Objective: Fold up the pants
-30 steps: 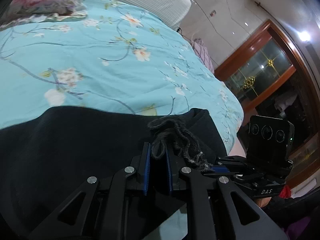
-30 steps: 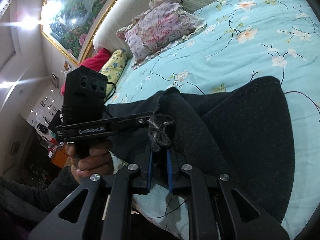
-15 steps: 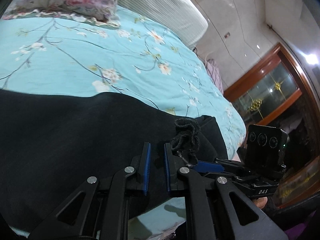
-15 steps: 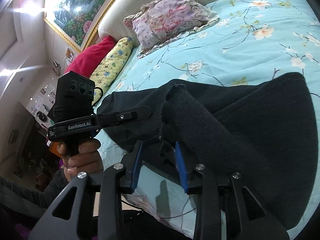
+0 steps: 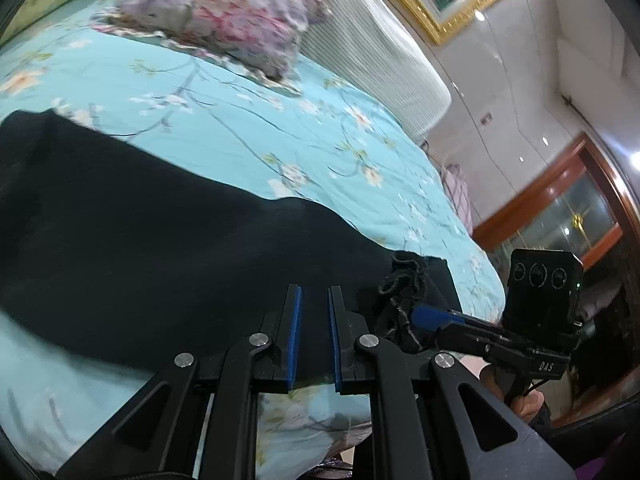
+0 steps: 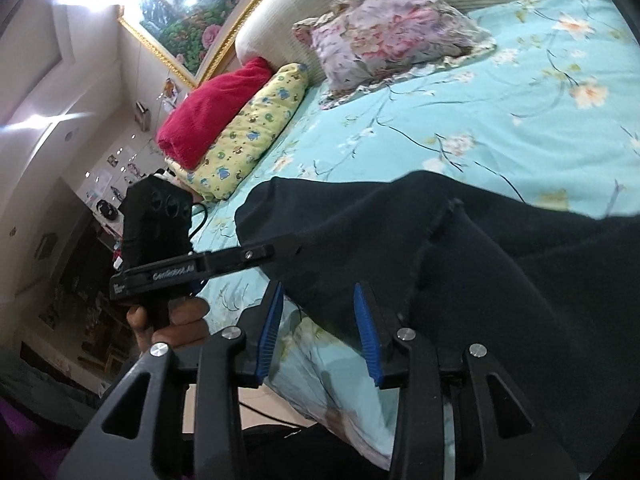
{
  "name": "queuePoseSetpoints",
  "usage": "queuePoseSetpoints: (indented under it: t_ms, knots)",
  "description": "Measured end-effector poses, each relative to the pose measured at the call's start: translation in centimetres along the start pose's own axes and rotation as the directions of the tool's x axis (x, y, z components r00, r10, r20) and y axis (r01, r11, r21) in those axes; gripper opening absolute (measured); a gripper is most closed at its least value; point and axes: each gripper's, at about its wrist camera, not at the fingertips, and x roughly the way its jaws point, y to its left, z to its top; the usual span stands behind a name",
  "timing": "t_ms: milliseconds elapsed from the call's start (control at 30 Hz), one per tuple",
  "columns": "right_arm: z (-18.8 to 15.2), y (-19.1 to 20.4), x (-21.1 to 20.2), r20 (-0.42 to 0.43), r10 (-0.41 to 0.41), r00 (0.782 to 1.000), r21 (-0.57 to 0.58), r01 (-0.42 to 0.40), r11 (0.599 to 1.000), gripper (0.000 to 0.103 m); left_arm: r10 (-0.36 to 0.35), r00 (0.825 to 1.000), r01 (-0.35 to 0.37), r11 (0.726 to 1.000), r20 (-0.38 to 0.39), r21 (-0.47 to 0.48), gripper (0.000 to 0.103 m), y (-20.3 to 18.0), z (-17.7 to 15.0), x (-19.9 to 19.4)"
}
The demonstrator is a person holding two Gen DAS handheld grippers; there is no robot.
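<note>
Black pants [image 5: 160, 240] [image 6: 500, 280] lie across the teal flowered bedsheet [image 5: 240, 128], near the bed's front edge. Their frayed hem [image 5: 400, 280] rests bunched at the right end, against one blue pad of my right gripper [image 5: 420, 316]. In its own view the right gripper [image 6: 318, 286] stands open, with a folded layer of the pants lying loose between and beyond its pads. My left gripper [image 5: 314, 290] is shut to a narrow slit over the pants' near edge, left of the hem, and I see no cloth pinched in it. Its tip [image 6: 292, 248] reaches the pants' left part.
A floral pillow [image 5: 240, 20] [image 6: 392, 32] leans on the pale striped headboard [image 5: 380, 60]. A yellow pillow [image 6: 248, 136] and a red blanket [image 6: 216, 112] lie at the bed's far left. A wooden glass cabinet [image 5: 580, 208] stands beyond the right side. Hands [image 6: 172, 320] grip both handles.
Both grippers were shut together on the raised frayed hem. The right one has opened and let it go. The left has slipped off the hem and moved left along the pants.
</note>
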Motion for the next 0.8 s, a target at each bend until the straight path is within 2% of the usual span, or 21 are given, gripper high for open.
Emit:
queuePoseSetpoints:
  t_ms: [300, 467, 733, 800]
  knots:
    - [2.6, 1.0, 3.1, -0.041, 0.02, 0.999, -0.044, -0.022, 0.999, 0.039, 0.078, 0.995, -0.07, 0.99, 0.064, -0.126, 0.016, 3.1, -1.0, -3.3]
    - [3.7, 1.9, 4.9, -0.08, 0.026, 0.996, -0.078, -0.032, 0.996, 0.039, 0.069, 0.994, -0.049, 0.978, 0.09, -0.201, 0.019, 4.6, -1.7, -5.2]
    - [5.2, 3.7, 8.9, -0.169, 0.033, 0.985, -0.143, -0.057, 0.988, 0.039, 0.125, 0.982, -0.082, 0.957, 0.14, -0.279, 0.019, 6.7, -2.0, -8.0]
    - [5.8, 4.2, 10.1, -0.191, 0.029, 0.981, -0.164, -0.061, 0.984, 0.039, 0.151, 0.977, -0.1, 0.948, 0.149, -0.302, 0.023, 7.4, -2.0, -8.6]
